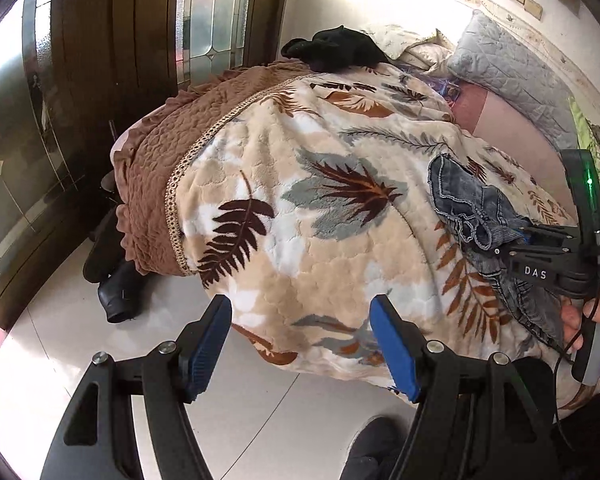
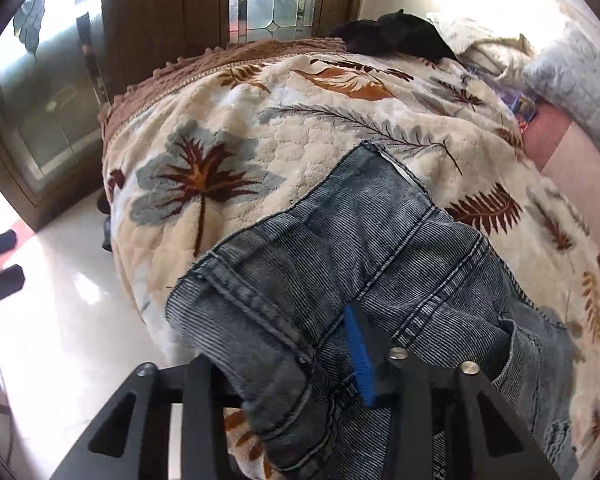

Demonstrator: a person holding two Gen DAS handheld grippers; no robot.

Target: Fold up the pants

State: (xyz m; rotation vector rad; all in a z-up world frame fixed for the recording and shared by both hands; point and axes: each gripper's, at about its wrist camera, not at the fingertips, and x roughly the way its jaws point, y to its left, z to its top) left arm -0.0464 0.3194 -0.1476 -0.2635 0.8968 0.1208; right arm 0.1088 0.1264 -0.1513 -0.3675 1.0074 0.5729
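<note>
One gripper, the right (image 2: 312, 360), grips the pants (image 2: 340, 264), which stretch away up the blanket (image 2: 292, 128); left gripper (image 1: 300, 348) hangs wide, empty, beside them.

Blue-grey ribbed pants (image 2: 340, 264), leaf-print beige blanket (image 2: 300, 128)

Left blue pad of the right gripper (image 2: 324, 356) buried under a bunched fold of the blue-grey ribbed denim pants (image 2: 340, 248), only the right pad showing; lower legs of the pants cut off by the bottom edge. From the left wrist view, fingertips of that gripper lost inside the denim, and only part of the hand (image 1: 592, 320) on its handle visible at the right rim. Black crumpled garment (image 1: 336, 48) at the far end of the leaf-patterned fleece blanket (image 1: 300, 208) too small to identify.
</note>
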